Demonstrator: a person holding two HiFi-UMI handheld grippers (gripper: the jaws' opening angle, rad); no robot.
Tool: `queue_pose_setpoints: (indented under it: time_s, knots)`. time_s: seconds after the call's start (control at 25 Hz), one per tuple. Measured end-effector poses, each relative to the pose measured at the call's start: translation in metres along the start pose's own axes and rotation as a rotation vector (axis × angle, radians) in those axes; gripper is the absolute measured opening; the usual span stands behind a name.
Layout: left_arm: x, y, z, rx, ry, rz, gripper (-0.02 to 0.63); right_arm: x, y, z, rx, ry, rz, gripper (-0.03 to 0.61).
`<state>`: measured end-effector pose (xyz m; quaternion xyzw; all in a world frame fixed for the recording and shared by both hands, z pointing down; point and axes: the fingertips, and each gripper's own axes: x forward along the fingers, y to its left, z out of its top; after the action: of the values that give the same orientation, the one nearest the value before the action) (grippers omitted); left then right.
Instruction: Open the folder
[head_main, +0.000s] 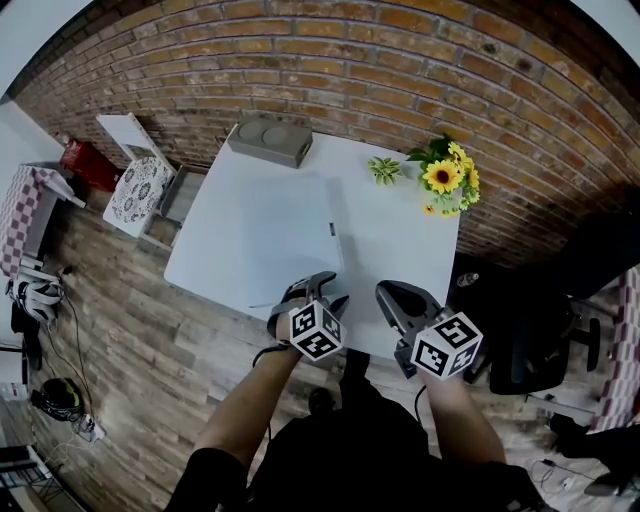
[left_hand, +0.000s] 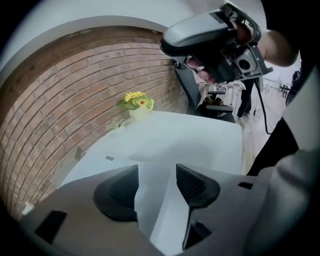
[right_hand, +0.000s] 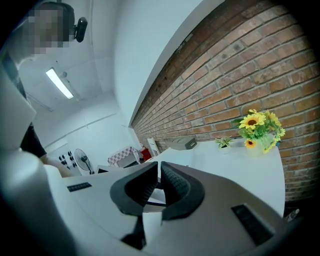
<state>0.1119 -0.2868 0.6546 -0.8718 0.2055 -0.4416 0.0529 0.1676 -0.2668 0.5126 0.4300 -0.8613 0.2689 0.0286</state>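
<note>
**Both grippers at the near table edge, folder lying closed**

Nearest the head camera, two bare forearms in dark clothing are seen, each hand holding a gripper with a marker cube. The left gripper (head_main: 325, 290) is held over the near edge of the white rectangular table (head_main: 400, 240), at the near right corner of the folder. In its own view the left gripper (left_hand: 156, 177) is seen with jaws apart; a pale flat surface fills the gap, and whether it is touched cannot be told. The right gripper (head_main: 392, 298) is held just beside it, to the right, at the table edge. In its own view the right gripper (right_hand: 159, 175) is seen with jaws drawn together, only a thin slit left and nothing clamped.

The large flat white folder (head_main: 270, 235) is laid closed on the table's left half, a small dark tab on its right edge. A grey rounded box (head_main: 270, 140) is set at the far edge. A small green plant (head_main: 383, 169) and a bunch of yellow sunflowers (head_main: 447, 178) are placed at the far right corner, against the red brick wall (head_main: 300, 60).
</note>
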Motion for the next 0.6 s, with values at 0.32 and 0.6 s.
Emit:
queue_pose_setpoints:
  time_s: [0.32,0.6]
  knots:
    - [0.012,-0.004,-0.015,0.111,0.097,0.0,0.212,0.002,-0.007,0.002,0.008,0.001,0.01,0.031]
    - [0.004,-0.002,-0.011,0.101,0.114,-0.02,0.095,0.017,-0.004,0.011,0.015,0.003,0.075,0.026]
